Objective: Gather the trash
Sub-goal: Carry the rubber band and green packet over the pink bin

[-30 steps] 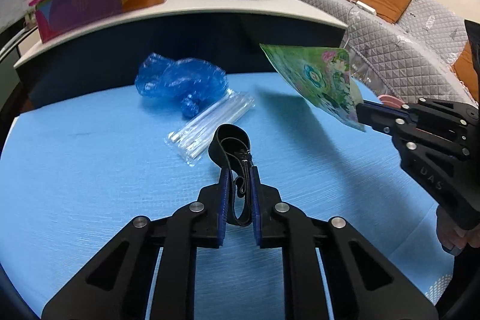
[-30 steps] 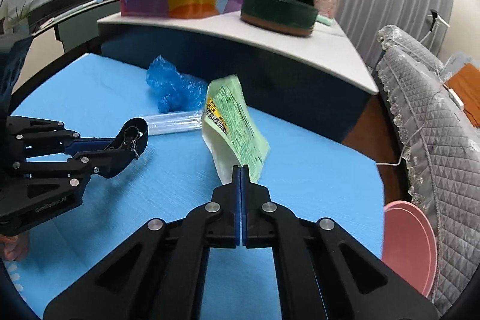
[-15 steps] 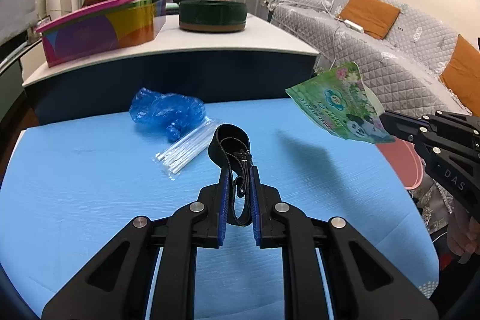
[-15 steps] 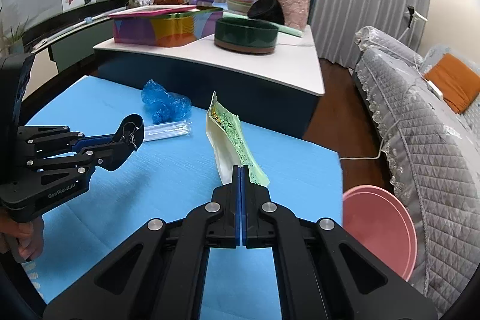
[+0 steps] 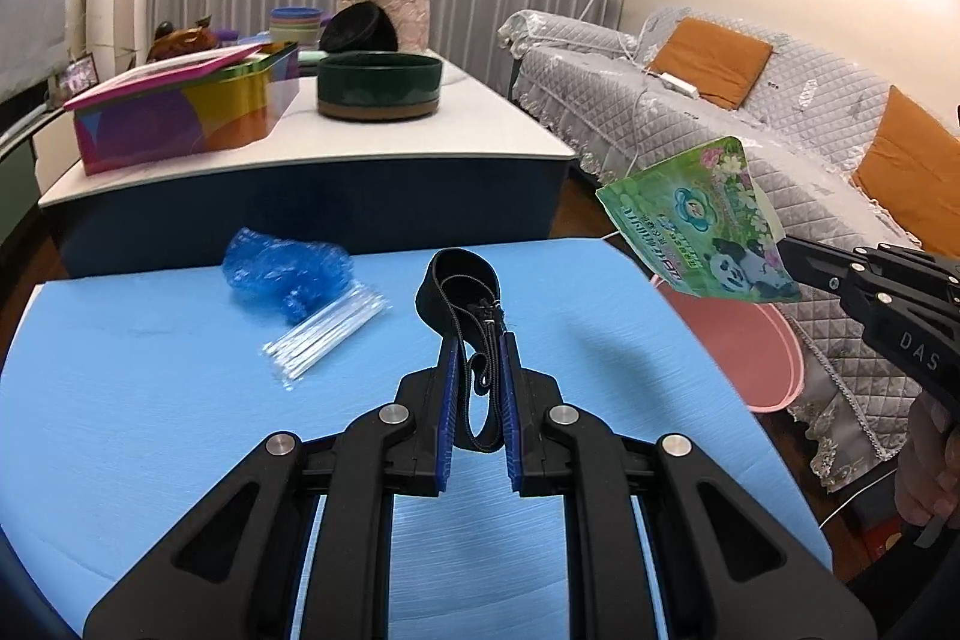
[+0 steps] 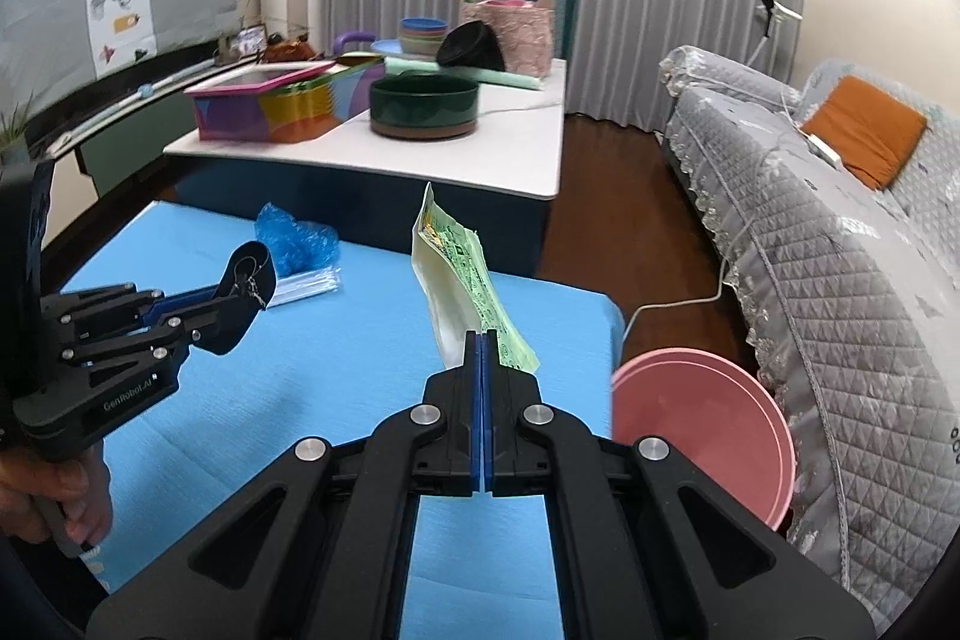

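My left gripper [image 5: 477, 340] is shut on a black strap [image 5: 462, 289] and holds it above the blue table [image 5: 150, 400]. It shows in the right wrist view [image 6: 240, 304] at the left. My right gripper [image 6: 483, 337] is shut on a green snack packet [image 6: 462, 274], held in the air near the table's right edge; the packet shows in the left wrist view [image 5: 699, 226]. A pink bin [image 6: 702, 418] stands on the floor right of the table. A crumpled blue plastic bag [image 5: 282, 268] and a clear packet of straws [image 5: 327, 334] lie on the table.
A white counter [image 5: 480, 136] behind the table carries a colourful box [image 5: 180, 112] and a dark green bowl [image 5: 378, 85]. A grey quilted sofa [image 6: 840, 232] with orange cushions stands to the right. A white cable [image 6: 678, 304] trails on the wooden floor.
Both grippers have risen and pulled back from the table. The right gripper has carried the green packet rightward toward the table's edge, so the pink bin shows more fully.
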`<state>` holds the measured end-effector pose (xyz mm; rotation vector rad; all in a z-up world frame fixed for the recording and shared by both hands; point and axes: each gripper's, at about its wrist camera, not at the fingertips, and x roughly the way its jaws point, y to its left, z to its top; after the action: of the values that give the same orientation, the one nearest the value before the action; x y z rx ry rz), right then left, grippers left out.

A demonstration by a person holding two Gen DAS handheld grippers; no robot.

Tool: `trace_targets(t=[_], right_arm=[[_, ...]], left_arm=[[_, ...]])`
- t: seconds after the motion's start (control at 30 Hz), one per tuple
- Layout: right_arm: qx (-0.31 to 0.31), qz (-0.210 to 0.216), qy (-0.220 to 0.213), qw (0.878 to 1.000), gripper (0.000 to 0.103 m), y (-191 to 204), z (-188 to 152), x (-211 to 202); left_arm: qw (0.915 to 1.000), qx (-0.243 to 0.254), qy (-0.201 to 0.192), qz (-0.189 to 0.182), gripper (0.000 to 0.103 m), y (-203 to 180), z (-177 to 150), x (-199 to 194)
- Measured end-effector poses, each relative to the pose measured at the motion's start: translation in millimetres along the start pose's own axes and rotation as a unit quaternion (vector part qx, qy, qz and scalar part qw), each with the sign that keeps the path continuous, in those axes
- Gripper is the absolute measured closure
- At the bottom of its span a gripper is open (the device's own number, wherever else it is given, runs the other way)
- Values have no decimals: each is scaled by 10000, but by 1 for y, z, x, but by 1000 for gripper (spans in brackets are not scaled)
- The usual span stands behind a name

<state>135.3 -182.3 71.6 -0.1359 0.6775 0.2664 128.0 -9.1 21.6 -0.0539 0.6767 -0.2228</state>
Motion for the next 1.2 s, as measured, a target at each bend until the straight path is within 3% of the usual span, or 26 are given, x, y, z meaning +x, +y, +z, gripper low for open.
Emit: trace_targets(t=[0.33,0.77,1.2], right_arm=[[586,-248,-244,9977,103,-42,-2,-25],[1383,-685,-632,9860,103,-118,12,-49],[1890,-1028,-343,9760,103,-178,10,-51]], left_arm=[[9997,105,-161,-125,90,-32,7,-10],[9990,228,-152,-340,90,-66,31,-7],[9944,582,-202,-854,90,-133,59,19]])
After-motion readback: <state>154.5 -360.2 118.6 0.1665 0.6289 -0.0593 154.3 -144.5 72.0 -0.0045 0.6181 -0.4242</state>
